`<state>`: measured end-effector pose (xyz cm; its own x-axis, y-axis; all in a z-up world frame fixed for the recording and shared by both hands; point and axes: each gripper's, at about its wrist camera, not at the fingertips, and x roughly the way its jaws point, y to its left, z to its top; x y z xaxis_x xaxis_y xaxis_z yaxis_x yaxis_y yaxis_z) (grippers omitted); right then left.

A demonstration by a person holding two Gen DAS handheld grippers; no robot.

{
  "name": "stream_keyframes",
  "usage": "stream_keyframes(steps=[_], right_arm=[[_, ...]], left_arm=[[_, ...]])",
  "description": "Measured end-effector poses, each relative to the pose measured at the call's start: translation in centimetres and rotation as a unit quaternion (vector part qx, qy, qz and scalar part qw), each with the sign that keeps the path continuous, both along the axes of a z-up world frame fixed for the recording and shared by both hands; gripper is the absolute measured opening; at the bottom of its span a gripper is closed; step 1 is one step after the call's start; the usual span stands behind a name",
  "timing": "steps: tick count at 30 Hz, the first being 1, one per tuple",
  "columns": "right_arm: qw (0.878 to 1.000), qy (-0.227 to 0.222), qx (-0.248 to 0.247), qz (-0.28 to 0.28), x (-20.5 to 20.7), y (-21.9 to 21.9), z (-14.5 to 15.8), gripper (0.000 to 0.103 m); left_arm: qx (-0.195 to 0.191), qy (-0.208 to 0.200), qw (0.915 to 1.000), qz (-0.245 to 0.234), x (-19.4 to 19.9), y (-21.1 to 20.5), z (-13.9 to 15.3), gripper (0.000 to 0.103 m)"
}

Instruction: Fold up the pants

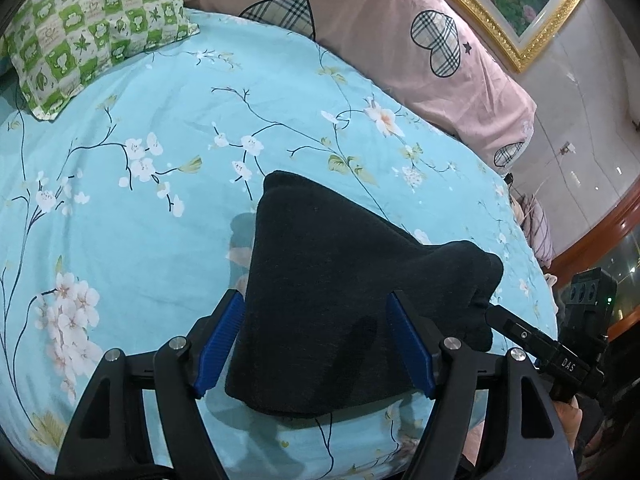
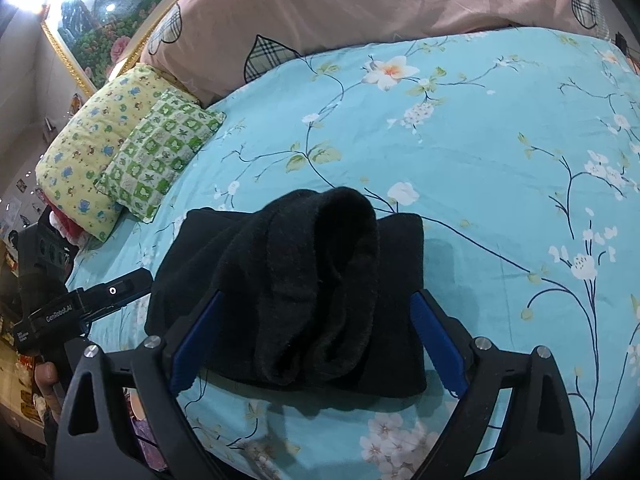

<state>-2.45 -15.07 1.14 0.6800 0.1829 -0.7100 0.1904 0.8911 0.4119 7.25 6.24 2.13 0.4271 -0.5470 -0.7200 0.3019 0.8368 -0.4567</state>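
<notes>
The black pants [image 1: 328, 272] lie folded into a thick bundle on the blue floral bedsheet [image 1: 160, 208]. My left gripper [image 1: 316, 300] is open, its blue pads standing on either side of the bundle's near end without pressing it. In the right wrist view the pants [image 2: 304, 280] show a rumpled top layer. My right gripper [image 2: 316, 300] is open and straddles the bundle from the other side. One finger of the right gripper [image 1: 520, 334] shows at the bundle's right edge. A finger of the left gripper [image 2: 112, 292] shows at its left edge.
A green checked pillow [image 1: 92, 28] and a yellow patterned pillow [image 2: 88, 160] lie at the head of the bed. A pink quilt with plaid hearts [image 1: 400, 40] runs along the far side. Above it hangs a gold-framed picture [image 1: 520, 4]. Bare sheet [image 2: 500, 160] stretches beyond the pants.
</notes>
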Motion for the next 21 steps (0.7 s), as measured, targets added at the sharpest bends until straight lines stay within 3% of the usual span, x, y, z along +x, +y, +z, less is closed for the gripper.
stream_keyframes(steps=[21], right_arm=[[0.999,0.03,-0.002,-0.014,0.6,-0.7,-2.2,0.094]], left_arm=[[-0.014,0.032,0.9994,-0.006,2.3,-0.9,-2.6,0.075]])
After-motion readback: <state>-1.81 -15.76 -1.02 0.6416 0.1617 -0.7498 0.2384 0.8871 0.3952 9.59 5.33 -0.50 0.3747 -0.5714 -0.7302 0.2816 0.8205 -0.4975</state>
